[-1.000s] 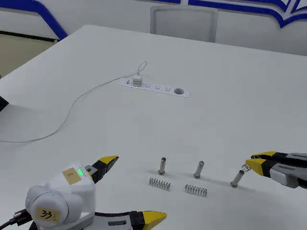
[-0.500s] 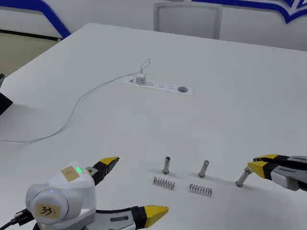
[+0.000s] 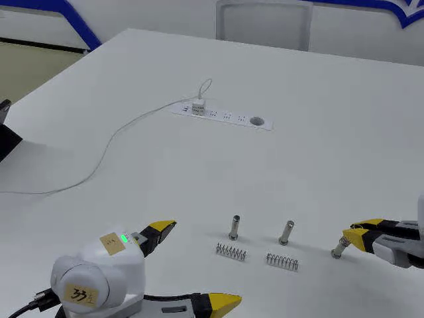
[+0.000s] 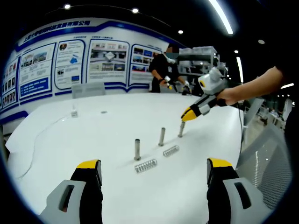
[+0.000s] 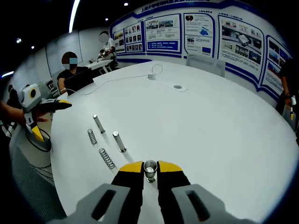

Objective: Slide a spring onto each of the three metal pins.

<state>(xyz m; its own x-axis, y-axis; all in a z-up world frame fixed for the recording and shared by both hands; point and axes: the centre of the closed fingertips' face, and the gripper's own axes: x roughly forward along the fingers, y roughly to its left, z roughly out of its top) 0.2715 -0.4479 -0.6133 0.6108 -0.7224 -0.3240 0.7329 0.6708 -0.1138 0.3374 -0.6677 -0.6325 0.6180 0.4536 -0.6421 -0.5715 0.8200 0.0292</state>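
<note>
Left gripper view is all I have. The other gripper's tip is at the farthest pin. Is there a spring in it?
Observer: Yes. In the right gripper view the right gripper is closed on a spring, seen end-on between its jaws.
Operator: Is it on the pin yet?
Observer: The head view shows its coils around the top end of the third pin, with the lower shaft bare.
Operator: What's the small white thing in the distance?
Observer: The head view shows a white power strip with a plug in it and a cable running off to the left.
</note>
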